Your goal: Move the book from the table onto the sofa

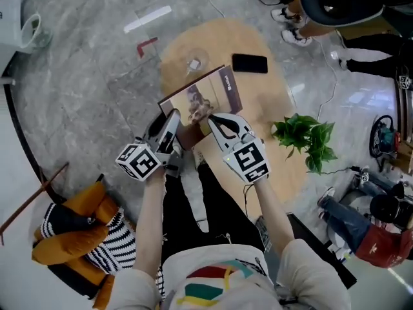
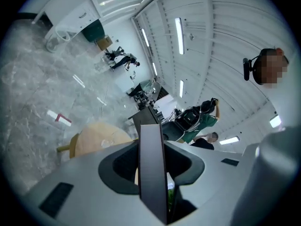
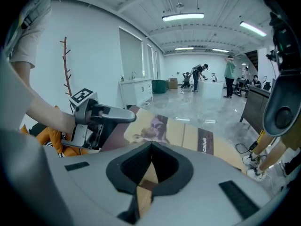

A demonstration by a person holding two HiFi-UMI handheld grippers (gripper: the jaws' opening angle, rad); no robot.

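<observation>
The book (image 1: 205,99), with a tan cover, a picture and a dark brown spine, is lifted off the oval wooden table (image 1: 274,99) and hangs above its near end. My left gripper (image 1: 175,129) grips its near left corner and my right gripper (image 1: 213,123) grips its near edge. In the left gripper view the book (image 2: 152,164) stands edge-on as a dark slab clamped between the jaws of the left gripper (image 2: 153,175). In the right gripper view the book (image 3: 181,134) stretches away from the right gripper (image 3: 145,185), whose jaws pinch its near edge.
A black phone (image 1: 249,63) and a small clear glass item (image 1: 195,63) lie on the table's far part. A green plant (image 1: 306,138) stands at its right edge. Orange and striped cushions (image 1: 77,237) sit at the lower left. People stand to the right and at the top.
</observation>
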